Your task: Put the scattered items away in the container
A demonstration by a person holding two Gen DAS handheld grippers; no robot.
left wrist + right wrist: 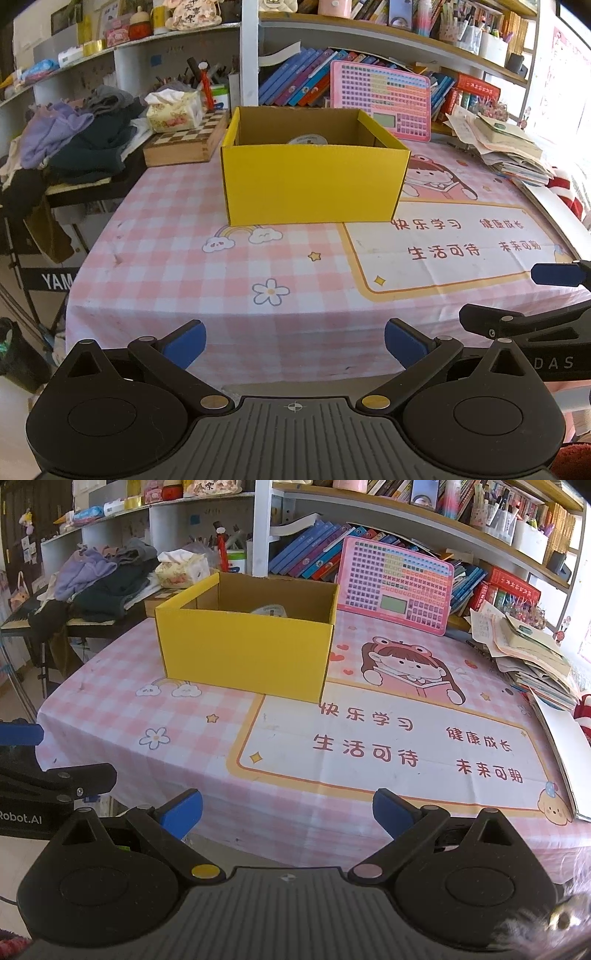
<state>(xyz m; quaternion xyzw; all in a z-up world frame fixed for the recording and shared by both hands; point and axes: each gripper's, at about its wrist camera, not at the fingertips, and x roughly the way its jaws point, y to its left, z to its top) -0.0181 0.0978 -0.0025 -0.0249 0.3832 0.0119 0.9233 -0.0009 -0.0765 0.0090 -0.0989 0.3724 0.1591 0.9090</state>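
Observation:
A yellow cardboard box (314, 184) (245, 657) stands open-topped on the pink checked tablecloth, toward the back. Inside it the top of a round white item (307, 139) (269, 610) shows above the front wall; the rest of the inside is hidden. My left gripper (294, 343) hovers at the table's near edge, open, nothing between its blue pads. My right gripper (287, 812) also hangs at the near edge, open and holding nothing. In the left wrist view the right gripper (554, 291) shows at the right edge; in the right wrist view the left gripper (48, 760) shows at the left edge.
A pink keyboard toy (382, 98) (397, 587) leans on books behind the box. A chessboard box (186, 140) with a tissue pack (173, 110) sits back left, beside piled clothes (74, 136) on a keyboard stand. Stacked papers and books (506, 147) (532, 657) fill the right side.

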